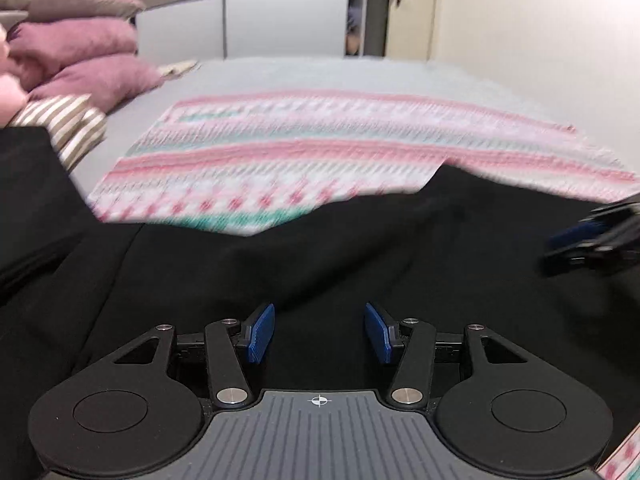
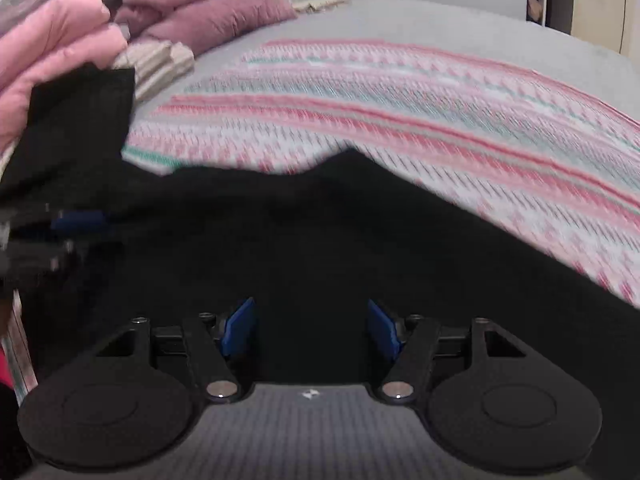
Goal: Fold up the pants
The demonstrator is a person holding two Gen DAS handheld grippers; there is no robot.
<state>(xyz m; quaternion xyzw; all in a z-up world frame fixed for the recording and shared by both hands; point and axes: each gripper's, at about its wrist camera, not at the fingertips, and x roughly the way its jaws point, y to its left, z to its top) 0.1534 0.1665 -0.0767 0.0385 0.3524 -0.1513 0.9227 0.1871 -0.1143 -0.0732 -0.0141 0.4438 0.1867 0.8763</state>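
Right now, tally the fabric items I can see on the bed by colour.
Black pants: 1
Pink, white and teal patterned blanket: 1
Mauve pillows: 3
Pale pink padded item: 1
Beige striped cushion: 1
Total: 7

The pants (image 1: 360, 248) are a matt black cloth, smooth and soaking up the light, lying over a woven-looking blanket (image 1: 304, 152) patterned in pink, white and teal on the bed's (image 1: 320, 74) plain grey sheet. The pillows (image 1: 92, 76) are soft mauve fabric, one striped cushion (image 1: 68, 128) beside them. Each claw is matt black plastic with ribbed blue pads (image 1: 262, 332), bright metal pivot pins (image 1: 231, 395), and a grooved grey housing (image 1: 320, 440).
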